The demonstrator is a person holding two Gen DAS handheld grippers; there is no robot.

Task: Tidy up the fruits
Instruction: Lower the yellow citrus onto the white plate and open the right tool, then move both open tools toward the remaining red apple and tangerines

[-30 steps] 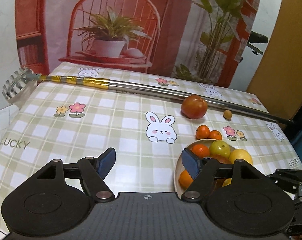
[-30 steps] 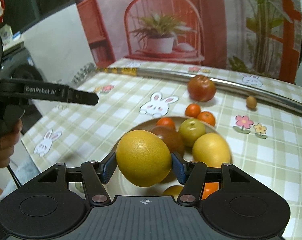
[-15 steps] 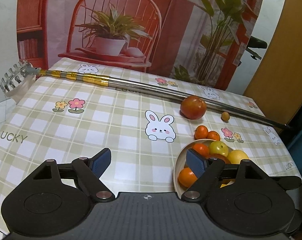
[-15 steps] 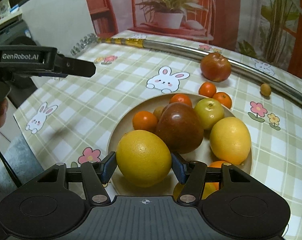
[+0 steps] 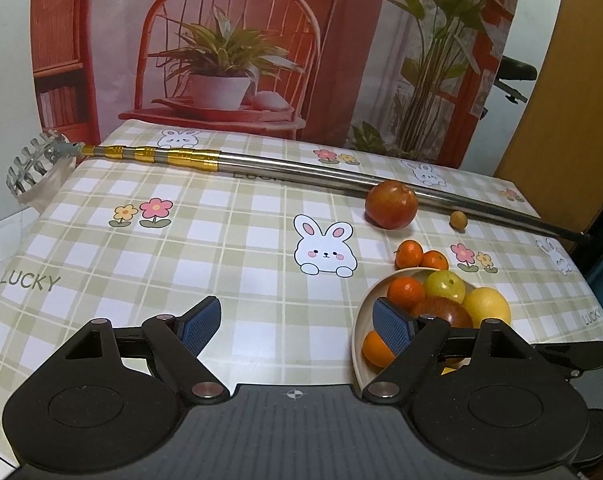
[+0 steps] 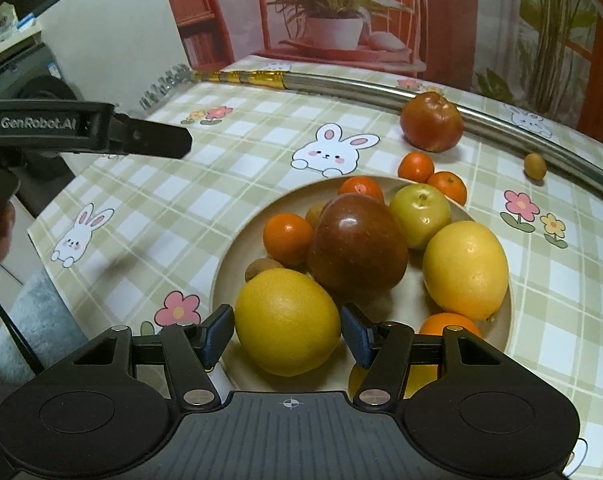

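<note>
Lemon (image 6: 287, 322): held between the pads of the right claw (image 6: 288, 334), low over the near part of the plate (image 6: 237, 248). 
Plate: on the desk (image 6: 181, 200), holding a dark red apple (image 6: 356, 242), a green apple (image 6: 419, 210), a second lemon (image 6: 465, 270), several tangerines and a small brown fruit. 
Loose on the desk beyond the plate: two tangerines (image 6: 416, 166), a red apple (image 6: 431, 122) touching a metal pole (image 6: 361, 88), a small yellowish fruit (image 6: 535, 166). 
Left claw (image 5: 297, 326): jaws apart, nothing between them, left of the plate above the checked cloth.
</note>
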